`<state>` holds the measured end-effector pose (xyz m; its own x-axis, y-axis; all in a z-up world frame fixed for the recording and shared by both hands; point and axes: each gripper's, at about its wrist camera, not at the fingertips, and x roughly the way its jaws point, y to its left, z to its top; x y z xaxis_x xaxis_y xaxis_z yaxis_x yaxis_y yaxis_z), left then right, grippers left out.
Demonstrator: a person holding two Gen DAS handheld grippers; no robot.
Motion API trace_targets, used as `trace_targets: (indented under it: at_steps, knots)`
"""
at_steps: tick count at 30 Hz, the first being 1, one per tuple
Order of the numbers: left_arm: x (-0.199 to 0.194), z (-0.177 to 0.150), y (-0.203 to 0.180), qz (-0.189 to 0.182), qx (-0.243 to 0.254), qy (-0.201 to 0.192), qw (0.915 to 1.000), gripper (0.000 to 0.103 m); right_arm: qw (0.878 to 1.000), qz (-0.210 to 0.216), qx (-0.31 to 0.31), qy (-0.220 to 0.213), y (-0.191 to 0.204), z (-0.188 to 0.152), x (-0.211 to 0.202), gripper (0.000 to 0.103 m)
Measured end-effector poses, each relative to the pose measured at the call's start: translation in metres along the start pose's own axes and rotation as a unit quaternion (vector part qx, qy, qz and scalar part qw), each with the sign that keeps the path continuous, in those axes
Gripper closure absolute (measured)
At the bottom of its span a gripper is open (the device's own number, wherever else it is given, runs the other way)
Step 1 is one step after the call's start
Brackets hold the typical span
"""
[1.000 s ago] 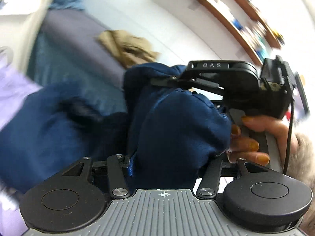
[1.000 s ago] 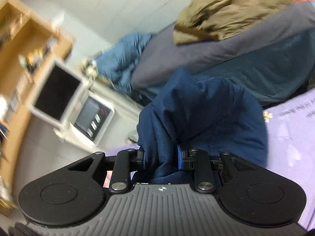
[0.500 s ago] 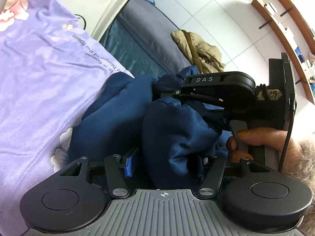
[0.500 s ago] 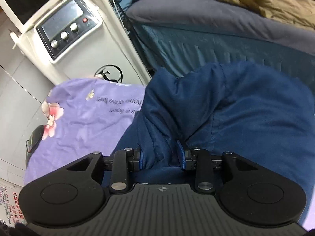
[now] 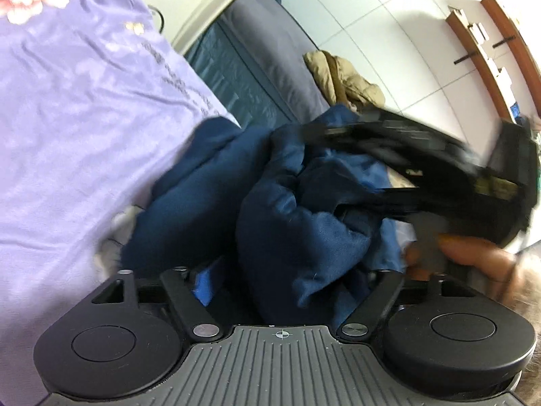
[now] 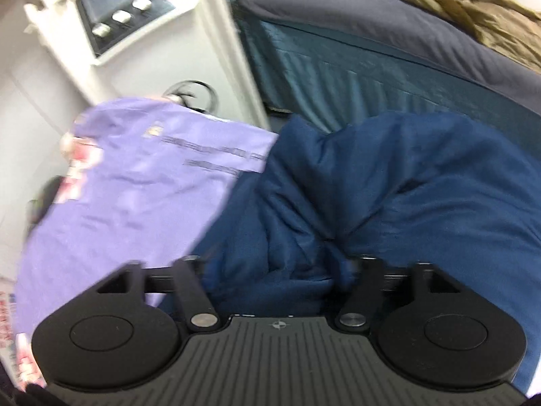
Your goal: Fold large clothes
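Note:
A dark blue garment is bunched in front of both grippers and lies partly on a purple printed sheet. My left gripper has its jaws spread wide, with a fold of the blue cloth between them. My right gripper also has its jaws spread wide, with the blue garment heaped between and over them. The right gripper's body shows blurred at the right of the left wrist view, held by a hand.
A bed with a grey cover and teal skirt stands behind the sheet. A tan garment lies on the bed. A white machine with knobs stands at the left. Wooden shelves hang on the wall.
Both grippers' jaws have opened wider around the blue cloth. The views have swung down toward the purple sheet, and the garment has sunk onto it.

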<state>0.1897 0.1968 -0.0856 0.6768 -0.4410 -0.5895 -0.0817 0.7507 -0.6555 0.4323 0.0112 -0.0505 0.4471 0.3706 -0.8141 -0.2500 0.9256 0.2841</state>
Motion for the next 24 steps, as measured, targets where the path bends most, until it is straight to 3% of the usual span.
trace_targets:
  at_steps: [4, 6, 9, 12, 14, 17, 20, 24]
  knots:
    - [-0.007, 0.000, -0.003, 0.027, 0.015, 0.005, 0.9995, 0.000, 0.995, 0.052, 0.032, -0.077, -0.014, -0.003, -0.053, 0.022]
    - [-0.007, 0.001, -0.004, 0.035, 0.014, 0.006, 0.9993, 0.000, 0.991, 0.068, 0.056, -0.099, -0.029, -0.011, -0.081, 0.017]
    - [-0.005, 0.002, -0.005, 0.057, 0.021, 0.001, 0.9982, 0.000, 0.989, 0.056, 0.067, -0.116, -0.055, -0.032, -0.119, 0.015]
    - [0.001, 0.004, -0.002, 0.073, 0.007, 0.002, 0.9973, 0.000, 0.992, 0.015, 0.042, -0.121, -0.080, -0.063, -0.145, 0.018]
    - [0.004, 0.006, -0.001, 0.089, 0.013, 0.003, 0.9960, 0.000, 0.994, -0.011, 0.011, -0.107, -0.088, -0.081, -0.150, 0.025]
    - [0.004, 0.008, 0.000, 0.096, 0.020, 0.009, 0.9951, 0.000, 0.996, -0.008, -0.018, -0.085, -0.090, -0.103, -0.148, 0.039]
    - [-0.010, 0.009, -0.007, 0.107, 0.024, 0.005, 0.9940, 0.000, 0.995, 0.008, -0.043, -0.093, -0.076, -0.111, -0.140, 0.039]
    - [-0.046, 0.003, -0.045, 0.173, 0.068, -0.050, 0.9814, 0.000, 0.995, -0.019, -0.054, -0.080, -0.056, -0.100, -0.107, 0.039]
